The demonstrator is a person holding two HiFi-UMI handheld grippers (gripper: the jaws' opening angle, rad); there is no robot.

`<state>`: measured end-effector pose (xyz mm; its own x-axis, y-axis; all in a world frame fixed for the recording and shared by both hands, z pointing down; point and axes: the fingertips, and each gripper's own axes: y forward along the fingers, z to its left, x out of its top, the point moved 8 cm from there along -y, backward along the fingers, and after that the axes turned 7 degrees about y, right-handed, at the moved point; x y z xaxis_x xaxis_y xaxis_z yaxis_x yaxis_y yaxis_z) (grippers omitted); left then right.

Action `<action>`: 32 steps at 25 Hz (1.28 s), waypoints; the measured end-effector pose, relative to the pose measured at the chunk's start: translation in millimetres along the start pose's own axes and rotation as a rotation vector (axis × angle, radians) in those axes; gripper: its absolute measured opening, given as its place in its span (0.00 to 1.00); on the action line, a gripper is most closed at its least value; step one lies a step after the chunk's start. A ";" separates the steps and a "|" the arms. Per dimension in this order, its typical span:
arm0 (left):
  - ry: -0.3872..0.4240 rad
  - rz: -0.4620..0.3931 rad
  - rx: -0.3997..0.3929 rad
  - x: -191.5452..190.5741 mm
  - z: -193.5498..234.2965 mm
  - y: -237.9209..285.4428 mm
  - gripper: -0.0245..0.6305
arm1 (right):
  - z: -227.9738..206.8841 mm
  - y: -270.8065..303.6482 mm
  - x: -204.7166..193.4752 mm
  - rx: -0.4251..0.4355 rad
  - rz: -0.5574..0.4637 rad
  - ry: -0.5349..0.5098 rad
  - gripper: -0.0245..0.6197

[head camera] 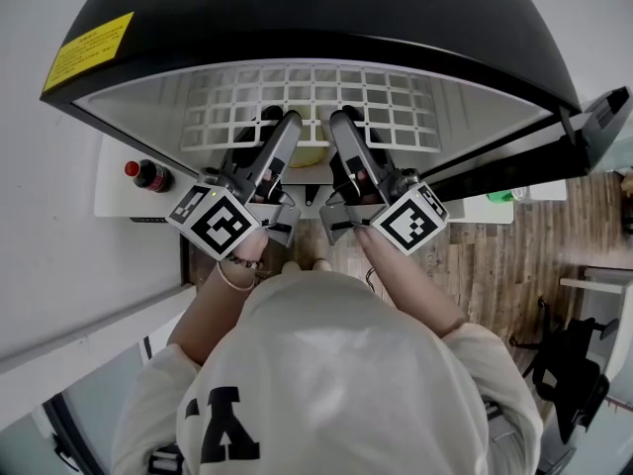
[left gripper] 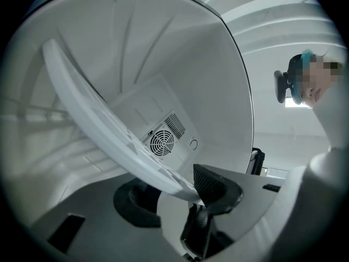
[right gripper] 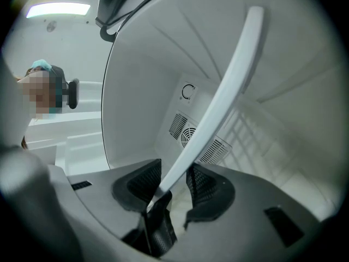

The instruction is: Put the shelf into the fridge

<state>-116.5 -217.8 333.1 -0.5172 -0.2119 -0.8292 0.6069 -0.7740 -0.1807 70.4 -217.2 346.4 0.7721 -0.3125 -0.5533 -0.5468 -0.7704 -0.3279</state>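
1. Two handheld grippers work side by side, the left gripper (left gripper: 206,203) and the right gripper (right gripper: 173,185). Each has two dark jaws faced with cross-hatched, rubbery-looking pads (right gripper: 204,183) and carries one cube (head camera: 220,224) of black-and-white square markers.
2. Both pairs of jaws pinch the near rim of the shelf (head camera: 316,102), one gripper at each side of its middle.
3. One shelf is in view. It is a white, plastic-looking, flat open grid of square cells, bordered by a smooth, thick, rounded rim. From the jaws it reaches forward into the fridge (head camera: 297,18).
4. One fridge stands ahead of the jaws, with a glossy black shell and a smooth white liner. A single yellow label (head camera: 89,49) sits on its top, left of the left gripper. One round fan grille (left gripper: 162,142) is set in the back wall.
5. One dark bottle (head camera: 150,175) with a red cap lies left of the left gripper.
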 end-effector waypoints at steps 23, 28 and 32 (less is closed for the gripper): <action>0.001 0.002 0.006 1.3 2.8 5.6 0.32 | -3.2 5.1 2.5 -0.012 -0.001 0.009 0.29; 0.001 0.003 0.003 1.7 4.2 6.9 0.32 | -4.3 6.4 2.6 -0.014 -0.003 0.010 0.29; 0.000 0.000 0.004 1.7 4.7 7.3 0.32 | -4.8 7.1 2.8 -0.018 -0.004 0.017 0.28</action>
<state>-115.8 -226.6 332.8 -0.5169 -0.2123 -0.8293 0.6045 -0.7764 -0.1781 70.3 -226.2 346.1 0.7795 -0.3187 -0.5393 -0.5382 -0.7812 -0.3162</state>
